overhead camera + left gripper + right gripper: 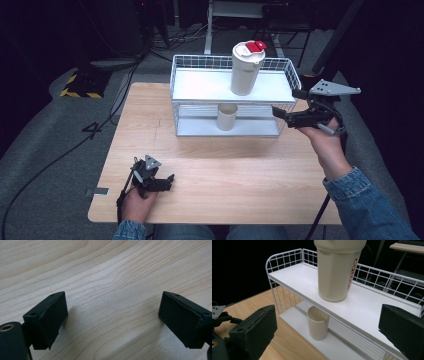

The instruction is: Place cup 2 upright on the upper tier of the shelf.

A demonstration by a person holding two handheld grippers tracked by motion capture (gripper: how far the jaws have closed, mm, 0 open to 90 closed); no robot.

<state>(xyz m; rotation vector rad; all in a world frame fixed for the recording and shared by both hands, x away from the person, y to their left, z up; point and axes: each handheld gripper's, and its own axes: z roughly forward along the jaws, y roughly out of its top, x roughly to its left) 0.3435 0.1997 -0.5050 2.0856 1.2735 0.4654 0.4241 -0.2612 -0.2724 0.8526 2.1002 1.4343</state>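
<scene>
On the counter [215, 170] in the high view, my left claw [167, 181] rests near the front edge. My right claw [281, 114] hangs by the wire rack's [182, 95] right end, near the small cup [226, 117] on the bottom shelf. A tall tumbler [246, 69] stands on top.

In the left claw view, the jaws are apart over bare wood.

In the right claw view, the jaws are apart and hold nothing, and the small cup [318, 325] stands ahead. I think nothing is picked up yet.
</scene>
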